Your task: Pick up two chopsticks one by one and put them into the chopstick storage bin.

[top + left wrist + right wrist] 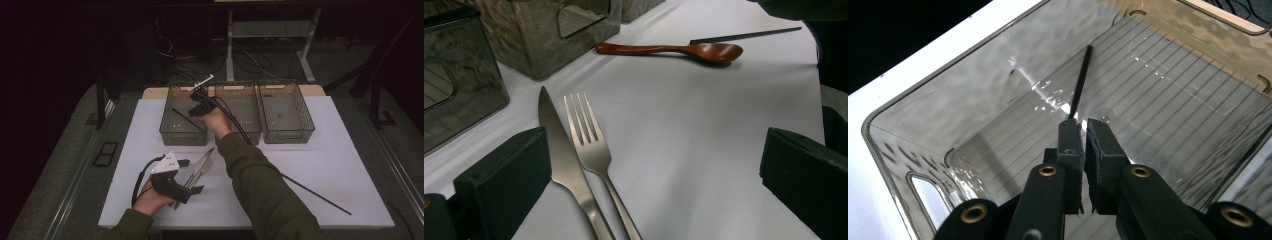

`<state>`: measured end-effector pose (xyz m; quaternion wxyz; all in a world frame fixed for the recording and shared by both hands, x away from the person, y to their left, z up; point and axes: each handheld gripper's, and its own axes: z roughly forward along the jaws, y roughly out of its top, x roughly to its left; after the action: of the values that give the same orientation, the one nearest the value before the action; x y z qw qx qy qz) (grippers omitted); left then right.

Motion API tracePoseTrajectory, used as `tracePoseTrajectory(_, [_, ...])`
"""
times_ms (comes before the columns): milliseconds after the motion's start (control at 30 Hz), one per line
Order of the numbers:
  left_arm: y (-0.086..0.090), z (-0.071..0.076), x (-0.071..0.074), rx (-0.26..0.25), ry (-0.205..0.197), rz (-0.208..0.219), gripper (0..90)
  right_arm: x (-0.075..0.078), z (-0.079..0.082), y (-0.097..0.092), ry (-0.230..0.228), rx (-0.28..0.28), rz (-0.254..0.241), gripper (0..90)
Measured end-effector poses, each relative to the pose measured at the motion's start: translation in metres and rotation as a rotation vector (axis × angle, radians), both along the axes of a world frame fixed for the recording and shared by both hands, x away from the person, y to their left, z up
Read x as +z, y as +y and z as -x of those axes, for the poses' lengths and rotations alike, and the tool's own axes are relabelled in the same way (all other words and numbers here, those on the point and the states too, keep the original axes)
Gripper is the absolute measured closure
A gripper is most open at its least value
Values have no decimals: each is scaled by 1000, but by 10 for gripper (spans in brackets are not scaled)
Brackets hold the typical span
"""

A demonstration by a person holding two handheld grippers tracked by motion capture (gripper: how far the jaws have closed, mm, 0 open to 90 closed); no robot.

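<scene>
My right gripper (194, 111) (1080, 125) reaches into the leftmost of three clear grey bins (175, 131) (973, 100), shut on the end of a black chopstick (181, 115) (1080, 82) that slants down toward the bin's floor. Near the table's front, my left gripper (192, 176) (654, 175) rests open, its jaws wide apart on either side of a steel knife (204, 159) (559, 155) and fork (201, 170) (589, 140) lying side by side. A second black chopstick (315, 195) (744, 36) lies on the white mat (340, 165) at the right.
A brown wooden spoon (674, 49) lies on the mat beyond the fork. The middle bin (247, 131) and right bin (287, 135) stand in a row at the table's back. The right forearm crosses the mat's middle.
</scene>
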<state>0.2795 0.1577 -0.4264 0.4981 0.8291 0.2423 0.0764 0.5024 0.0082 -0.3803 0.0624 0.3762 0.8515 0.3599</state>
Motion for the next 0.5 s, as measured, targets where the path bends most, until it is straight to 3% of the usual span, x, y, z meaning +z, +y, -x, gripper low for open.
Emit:
tracePoseTrajectory(267, [0, 0, 0, 1, 2, -1, 0, 7, 3, -5, -5, 33, -35, 718])
tracePoseTrajectory(500, [1, -1, -1, 5, 0, -4, 0, 23, 14, -17, -23, 104, -110, 516])
